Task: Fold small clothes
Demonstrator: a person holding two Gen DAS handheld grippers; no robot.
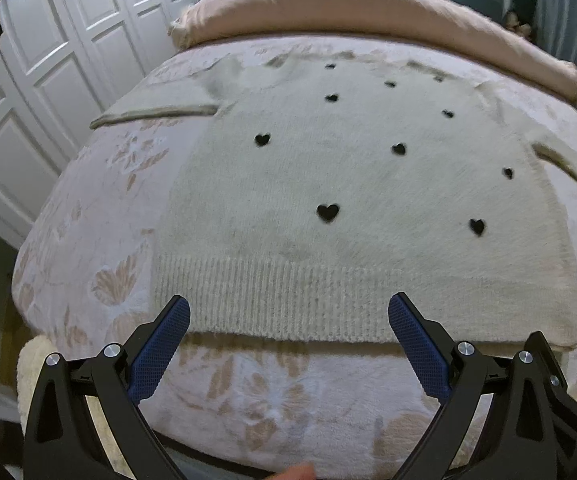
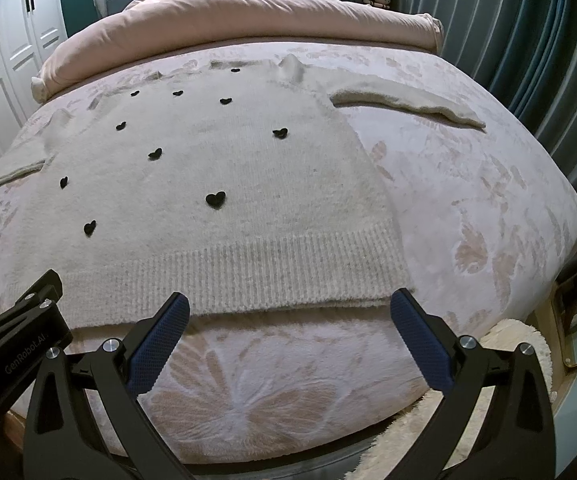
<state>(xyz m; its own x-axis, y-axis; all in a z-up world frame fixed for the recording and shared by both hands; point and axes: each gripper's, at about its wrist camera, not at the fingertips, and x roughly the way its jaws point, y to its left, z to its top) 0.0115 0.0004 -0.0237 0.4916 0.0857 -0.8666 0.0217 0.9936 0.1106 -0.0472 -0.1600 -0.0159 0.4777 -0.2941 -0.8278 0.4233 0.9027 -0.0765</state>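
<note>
Hovering just short of the sweater's hem, both hand-held grippers gaped apart, seemingly ready to pinch it.

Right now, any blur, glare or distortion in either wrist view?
Left wrist view: heavy fisheye bulge on the bed, dark corner vignette, far pink duvet soft, sweater and open left gripper sharp. Right wrist view: same bulge, dimmer and warmer, no glare; the hem casts a thin shadow behind the open right gripper.
</note>
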